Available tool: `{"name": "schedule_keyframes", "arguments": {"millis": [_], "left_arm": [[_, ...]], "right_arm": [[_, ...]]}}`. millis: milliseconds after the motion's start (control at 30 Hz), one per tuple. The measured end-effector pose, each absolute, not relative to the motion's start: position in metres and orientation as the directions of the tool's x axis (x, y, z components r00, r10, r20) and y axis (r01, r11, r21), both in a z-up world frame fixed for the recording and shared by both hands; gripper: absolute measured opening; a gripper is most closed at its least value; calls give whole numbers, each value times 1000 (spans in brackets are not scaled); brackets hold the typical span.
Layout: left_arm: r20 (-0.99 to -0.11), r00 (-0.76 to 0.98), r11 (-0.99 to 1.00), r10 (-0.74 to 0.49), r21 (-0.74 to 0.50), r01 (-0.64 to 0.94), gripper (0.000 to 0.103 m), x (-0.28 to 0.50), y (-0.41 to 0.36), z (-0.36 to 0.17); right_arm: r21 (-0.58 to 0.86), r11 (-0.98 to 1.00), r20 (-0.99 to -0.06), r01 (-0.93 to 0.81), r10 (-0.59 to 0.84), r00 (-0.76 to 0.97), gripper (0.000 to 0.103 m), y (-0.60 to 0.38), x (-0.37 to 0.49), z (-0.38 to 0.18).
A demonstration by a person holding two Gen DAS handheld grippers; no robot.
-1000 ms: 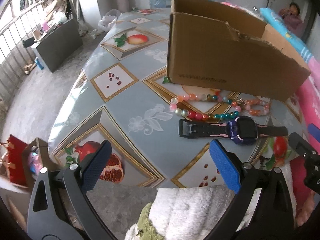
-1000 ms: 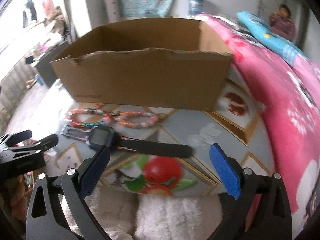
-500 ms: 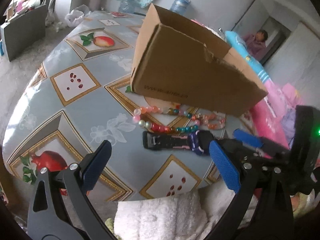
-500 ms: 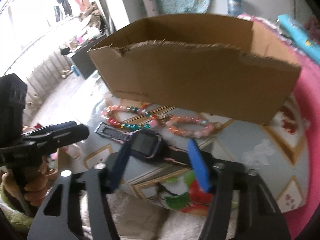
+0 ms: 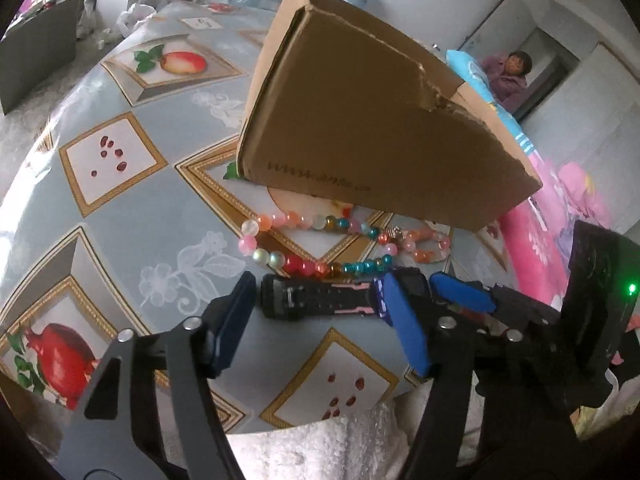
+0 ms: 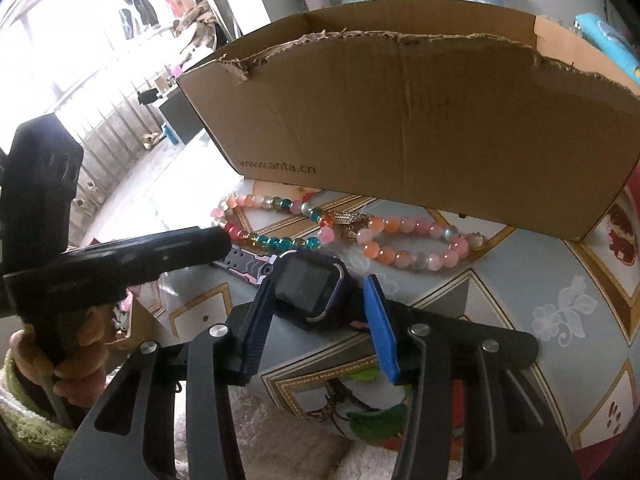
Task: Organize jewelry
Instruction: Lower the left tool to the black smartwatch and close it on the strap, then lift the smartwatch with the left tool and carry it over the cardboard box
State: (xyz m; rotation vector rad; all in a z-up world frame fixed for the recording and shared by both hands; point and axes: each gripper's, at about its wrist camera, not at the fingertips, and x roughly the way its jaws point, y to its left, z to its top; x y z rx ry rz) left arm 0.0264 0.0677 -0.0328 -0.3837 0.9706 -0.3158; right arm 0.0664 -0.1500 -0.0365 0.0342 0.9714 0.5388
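Your right hand-held gripper [image 6: 316, 320] clamps the watch [image 6: 312, 292]; your left hand-held gripper [image 5: 320, 320] brackets its strap [image 5: 320, 300], released. Only the right view shows the screen.

You get soft daylight; the window [image 6: 52, 40] blows out white, and fisheye edges bend and darken.

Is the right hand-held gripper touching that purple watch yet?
Touching. In the right wrist view the right hand-held gripper has both blue pads pressed against the sides of the watch.
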Motion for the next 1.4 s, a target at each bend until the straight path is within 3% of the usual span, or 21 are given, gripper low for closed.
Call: {"name": "schedule_keyframes", "arguments": {"millis": [167, 300, 367, 400, 567, 700, 1000, 1233, 1400], "left_arm": [[-709, 520, 851, -477, -519, 73, 60, 30, 75, -34], [-572, 481, 685, -664, -723, 86, 58, 29, 91, -40], [-562, 486, 673, -669, -736, 76, 58, 28, 92, -42], [-578, 487, 686, -654, -725, 60, 56, 29, 91, -44], [-647, 507, 762, -569, -647, 30, 25, 33, 83, -43], [-712, 533, 856, -458, -515, 48, 10, 30, 67, -34], [-796, 569, 978, -208, -161, 132, 9, 11, 21, -24], [-801, 577, 986, -157, -93, 140, 9, 7, 16, -29], [-801, 581, 987, -143, -70, 146, 9, 6, 11, -29]], "right_arm": [[268, 862, -769, -430, 460, 444, 45, -160, 62, -35], [273, 857, -766, -436, 468, 440, 45, -164, 61, -35], [274, 855, -764, -441, 472, 440, 45, -165, 61, -35], [274, 854, -763, -442, 473, 441, 45, -165, 60, -35], [270, 851, -762, -451, 475, 439, 45, -166, 60, -33], [264, 851, -760, -453, 473, 446, 45, -167, 58, -32], [265, 853, -757, -450, 473, 451, 46, -166, 56, -30], [336, 868, -749, -366, 482, 455, 46, -207, 57, -18], [297, 927, -785, -228, 373, 495, 46, -255, 46, -12]]}}
